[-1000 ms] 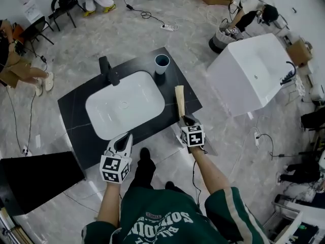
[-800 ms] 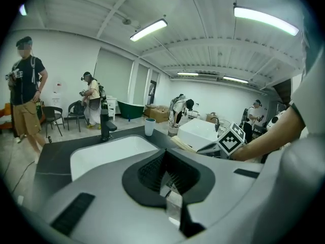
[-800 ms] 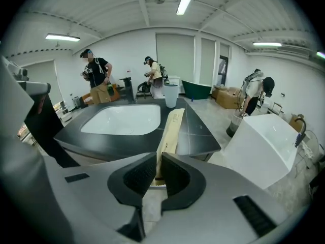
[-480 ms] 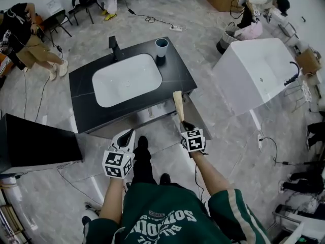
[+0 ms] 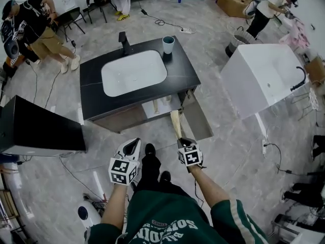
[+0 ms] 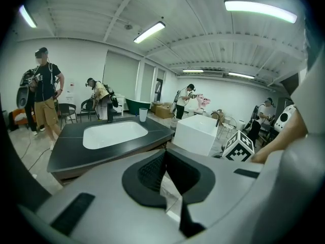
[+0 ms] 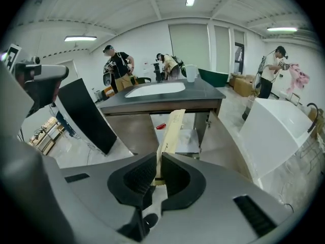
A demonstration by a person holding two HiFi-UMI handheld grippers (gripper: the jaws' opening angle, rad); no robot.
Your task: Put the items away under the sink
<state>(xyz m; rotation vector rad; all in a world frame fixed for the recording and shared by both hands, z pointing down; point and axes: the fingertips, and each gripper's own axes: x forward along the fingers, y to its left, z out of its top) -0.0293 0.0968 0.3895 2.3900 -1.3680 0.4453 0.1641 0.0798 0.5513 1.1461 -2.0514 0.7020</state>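
Right gripper is clamped on the near end of a long, flat beige strip; it looks like cardboard or a paper packet, exact item can't tell. The right gripper view shows both pads pinching the strip's bottom end, the rest sticking out past the jaws toward the far side.

Left gripper has its jaws together with nothing between them (left gripper view), and it hangs just left of the right one, over the floor.

The strip is in the air in front of the under-sink cabinet, its far tip near the opening and not yet inside. The right cabinet door stands open. A small red item lies inside. Above is a black countertop with a white sink, a faucet and a cup at the far edge.

Handling, as a judgement:
- Likely very light, thin and fairly stiff; it holds straight though gripped at one end only.
- The long free end may wag or flex, and it could catch on the door or cabinet edge.
- The flat faces may be smooth, so it could slide in the pads if knocked.
- The end grip is fine for reaching in; a hold nearer the middle would give more control.
- Not fragile, but it may crease if squeezed or bent.
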